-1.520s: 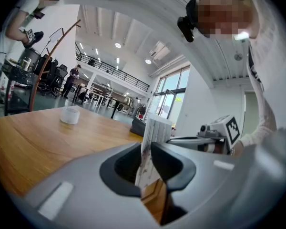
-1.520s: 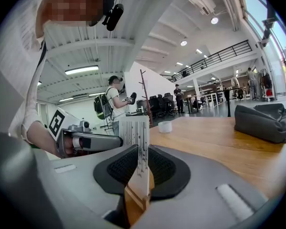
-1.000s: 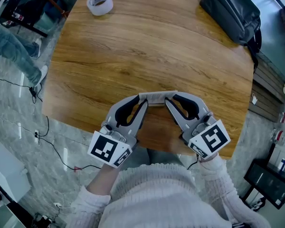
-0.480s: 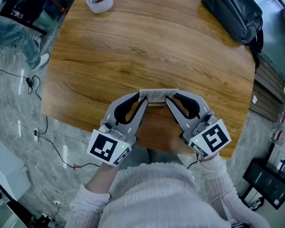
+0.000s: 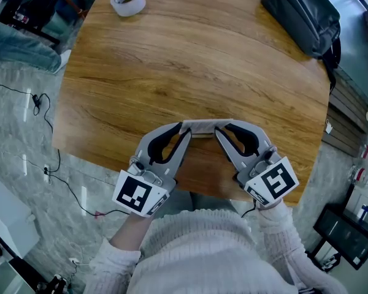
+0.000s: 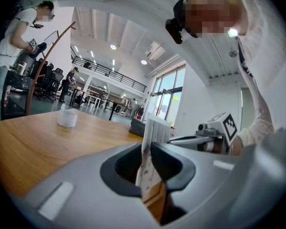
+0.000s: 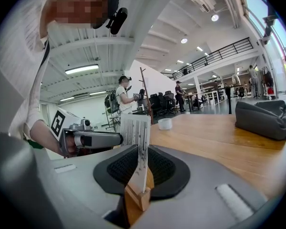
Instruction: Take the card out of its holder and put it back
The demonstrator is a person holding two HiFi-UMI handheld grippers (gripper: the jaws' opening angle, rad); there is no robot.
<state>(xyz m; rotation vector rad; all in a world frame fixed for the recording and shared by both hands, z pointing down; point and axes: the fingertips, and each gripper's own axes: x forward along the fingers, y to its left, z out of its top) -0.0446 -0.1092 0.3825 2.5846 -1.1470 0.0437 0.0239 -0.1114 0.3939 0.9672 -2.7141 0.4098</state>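
A white card (image 5: pixel 202 125) printed with thin lines stands in a small wooden holder (image 5: pixel 202 133) just above the table's near edge. My left gripper (image 5: pixel 185 129) grips the card's left end and its jaws are closing on it. In the left gripper view the card (image 6: pixel 150 149) runs up between the pads, with the holder's wood (image 6: pixel 156 202) below. My right gripper (image 5: pixel 218 129) has the right end. In the right gripper view the wooden holder (image 7: pixel 137 198) sits pinched between the jaws, and the card (image 7: pixel 136 137) rises from its slot.
The round wooden table (image 5: pixel 190 60) carries a roll of tape (image 5: pixel 128 0) at the far left and a black bag (image 5: pixel 300 17) at the far right. Cables (image 5: pixel 37 109) lie on the floor to the left. People stand in the hall beyond the table.
Both grippers and the card stay almost where they were. A person's leg at the left edge has moved out of view.
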